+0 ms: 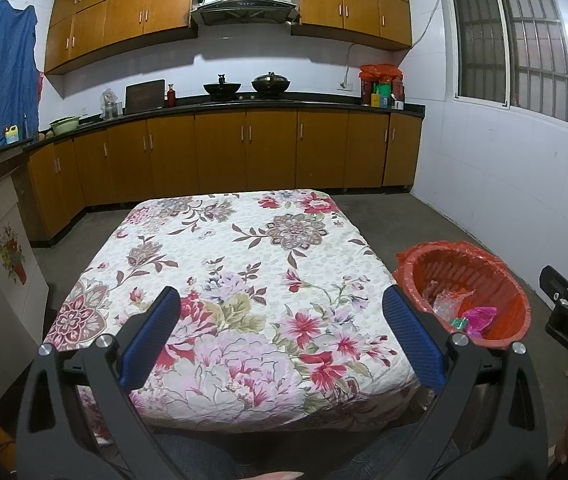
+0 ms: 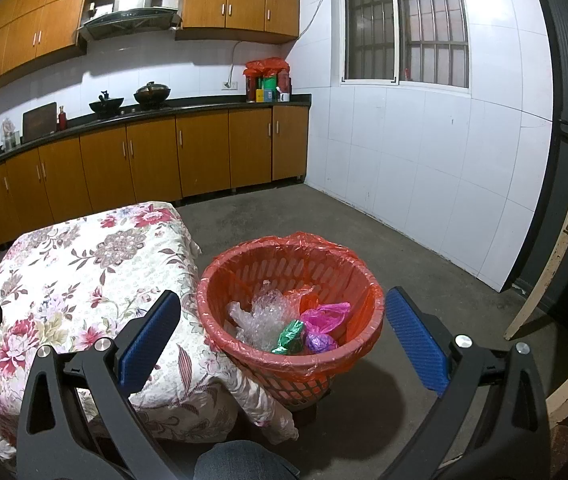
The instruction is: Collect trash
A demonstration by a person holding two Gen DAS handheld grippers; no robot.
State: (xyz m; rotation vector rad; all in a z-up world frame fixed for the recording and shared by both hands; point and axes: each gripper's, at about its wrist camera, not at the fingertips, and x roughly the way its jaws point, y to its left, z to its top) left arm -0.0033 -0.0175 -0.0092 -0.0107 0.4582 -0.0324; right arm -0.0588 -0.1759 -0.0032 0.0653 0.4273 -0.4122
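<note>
**Trash in the basket, both grippers wide apart**

Kitchen cabinets and white tiles ring the room where we sit at a table under a floral tablecloth (image 1: pixel 244 280). We hold the left gripper (image 1: pixel 280 328) over the cloth, fingers spread with nothing between them. Our right gripper (image 2: pixel 282 332) hovers, equally spread, above the red basket (image 2: pixel 368 292) just beside the table; crumpled clear plastic (image 2: pixel 260 316), a pink bag (image 2: pixel 326 314), green wrapper (image 2: pixel 290 336) and purple wrapper (image 2: pixel 320 342) lie inside.

Surface (image 1: pixel 244 264) draped in floral cloth (image 2: pixel 84 276), corners hanging over the edges; nothing lies on top. Grey concrete floor (image 2: pixel 284 216) around it. Red basket (image 2: pixel 368 316) stands on the floor just beside the surface's right edge.
</note>
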